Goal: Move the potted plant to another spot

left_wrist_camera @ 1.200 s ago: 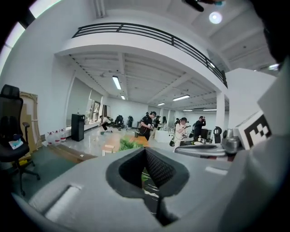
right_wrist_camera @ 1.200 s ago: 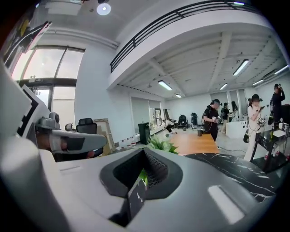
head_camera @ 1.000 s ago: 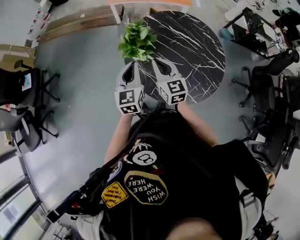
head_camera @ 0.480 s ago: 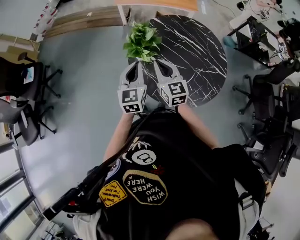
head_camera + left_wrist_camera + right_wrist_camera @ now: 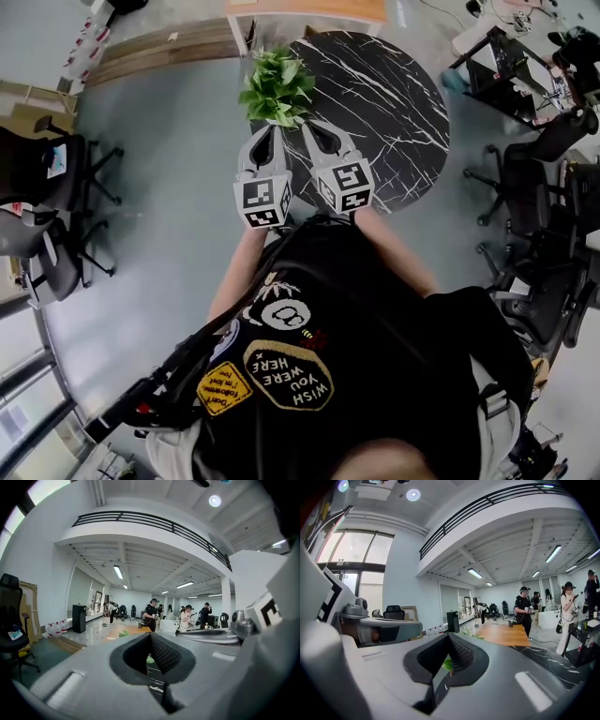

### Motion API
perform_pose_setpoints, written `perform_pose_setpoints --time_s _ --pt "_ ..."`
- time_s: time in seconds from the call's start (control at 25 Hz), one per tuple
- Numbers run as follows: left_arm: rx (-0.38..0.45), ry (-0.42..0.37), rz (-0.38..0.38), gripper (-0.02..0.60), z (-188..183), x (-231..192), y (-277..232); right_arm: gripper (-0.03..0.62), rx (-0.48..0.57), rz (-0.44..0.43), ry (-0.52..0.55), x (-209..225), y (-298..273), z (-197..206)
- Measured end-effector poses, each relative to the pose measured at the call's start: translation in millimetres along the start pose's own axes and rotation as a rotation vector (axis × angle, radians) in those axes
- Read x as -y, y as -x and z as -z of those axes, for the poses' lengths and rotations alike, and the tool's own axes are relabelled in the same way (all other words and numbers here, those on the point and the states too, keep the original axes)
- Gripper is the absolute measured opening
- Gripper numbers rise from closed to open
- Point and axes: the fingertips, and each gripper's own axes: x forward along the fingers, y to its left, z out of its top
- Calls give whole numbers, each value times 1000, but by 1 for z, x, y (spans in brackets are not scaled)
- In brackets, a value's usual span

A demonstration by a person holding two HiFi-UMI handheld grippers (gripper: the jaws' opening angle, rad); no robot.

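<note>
This is a large open-plan office hall. Wheeled office chairs [image 5: 28,173] stand on a polished grey floor [image 5: 169,187], and work desks [image 5: 511,61] carry equipment. A railed mezzanine [image 5: 150,522] runs overhead, strip lights [image 5: 117,571] line the ceiling, tall windows [image 5: 361,559] fill one wall, and water bottles [image 5: 56,628] sit along another.

1 potted plant [image 5: 275,86], 1 rnd table [image 5: 380,103], 2 grippers [image 5: 269,133] [image 5: 322,131].

An oval patch [image 5: 290,375] on the person's black jacket [image 5: 403,366] reads "WISH YOU WERE HERE"; the yellow patch [image 5: 228,388] beside it is illegible.
</note>
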Motion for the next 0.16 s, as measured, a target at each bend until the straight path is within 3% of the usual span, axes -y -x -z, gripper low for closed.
perform_pose_setpoints --time_s 0.16 --pt "1 2 -5 5 -1 3 -1 0 -2 0 -2 2 3 -1"
